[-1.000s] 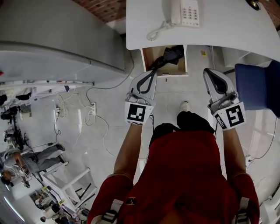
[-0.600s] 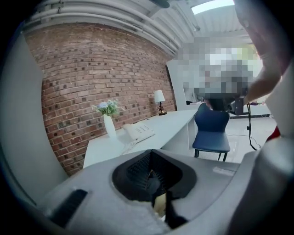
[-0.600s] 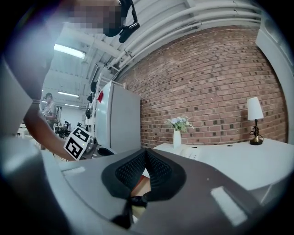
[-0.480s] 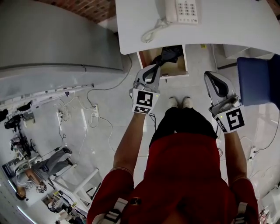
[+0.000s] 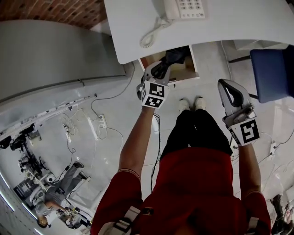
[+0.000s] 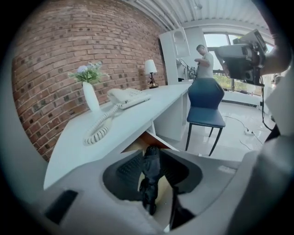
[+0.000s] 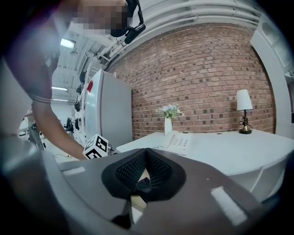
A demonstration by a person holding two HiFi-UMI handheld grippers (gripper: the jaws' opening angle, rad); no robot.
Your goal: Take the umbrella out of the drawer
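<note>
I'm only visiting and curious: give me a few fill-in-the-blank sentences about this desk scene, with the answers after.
The black umbrella lies in the open ____ under the white desk.
A white ____ with a coiled cord sits on the desk.
The chair beside the desk is ____.
The white vase on the desk holds ____.
Missing words: drawer; telephone; blue; flowers.

**Closed jaws facing a white desk**

The right gripper [image 7: 146, 153] has its ribbed jaws meeting at the tips. Beyond them, a white desk [image 7: 229, 149] carries a telephone [image 7: 180, 141], a flower vase [image 7: 168, 125] and a lamp [image 7: 244, 110], with a brick wall [image 7: 202, 78] behind. Low between the pads sits a dark shape [image 7: 143, 184], too small to identify.
</note>
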